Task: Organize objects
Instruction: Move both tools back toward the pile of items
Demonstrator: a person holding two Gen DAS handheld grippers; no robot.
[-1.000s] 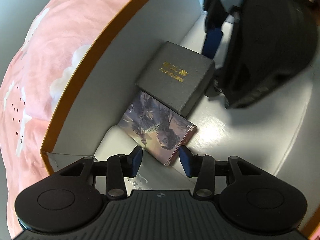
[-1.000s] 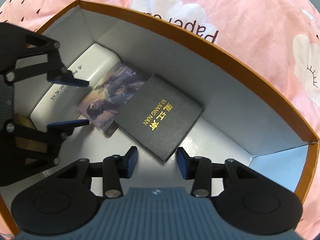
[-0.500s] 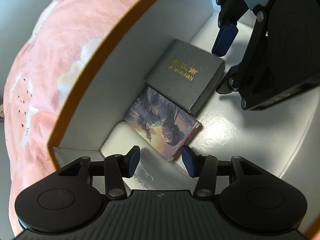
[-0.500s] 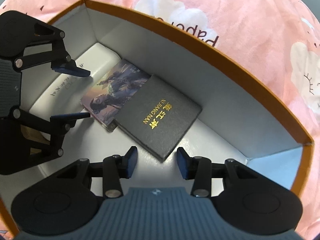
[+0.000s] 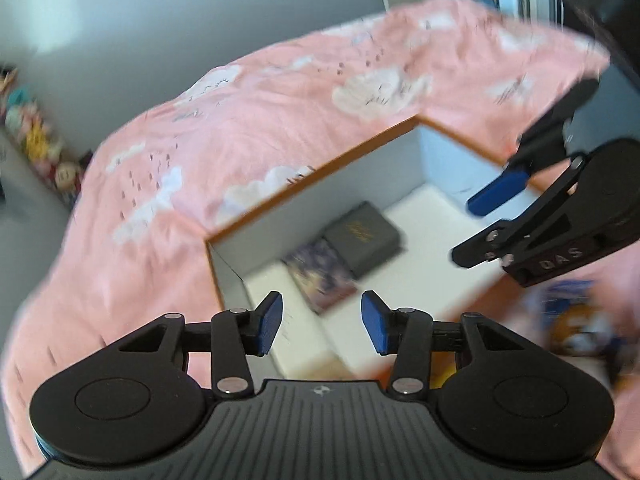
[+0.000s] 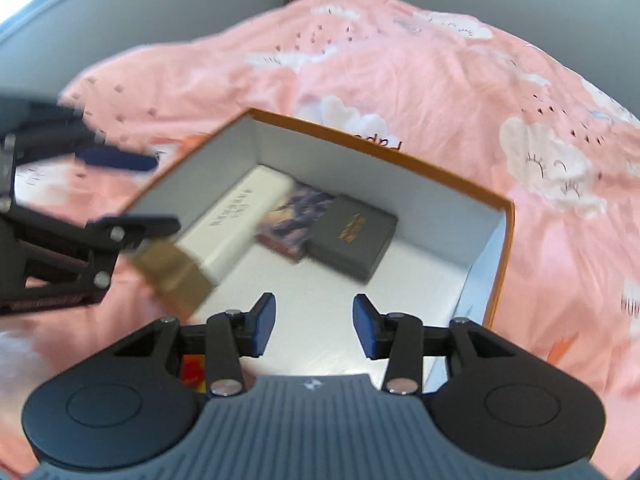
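An orange-rimmed box (image 5: 320,172) with white walls lies on a pink bed. Inside it, side by side, are a dark grey box with gold lettering (image 5: 362,236), an illustrated pack (image 5: 320,276) and a long white box (image 6: 236,220). A tan box (image 6: 176,276) sits at the white box's near end. My left gripper (image 5: 322,326) hovers above the box's near left corner, its jaws closing a little with nothing between them. My right gripper (image 6: 314,330) hangs open and empty above the box's near edge. Each gripper shows in the other's view, the right (image 5: 476,224) and the left (image 6: 144,192).
The pink bedspread with white clouds (image 6: 440,80) spreads all round the box. Plush toys (image 5: 32,136) stand along a grey wall at the bed's far side. Blurred colourful items (image 5: 576,320) lie on the bed near the box's right edge.
Both grippers have risen up and back out of the box, so the whole box and the bed now show. The items inside have stayed in place.
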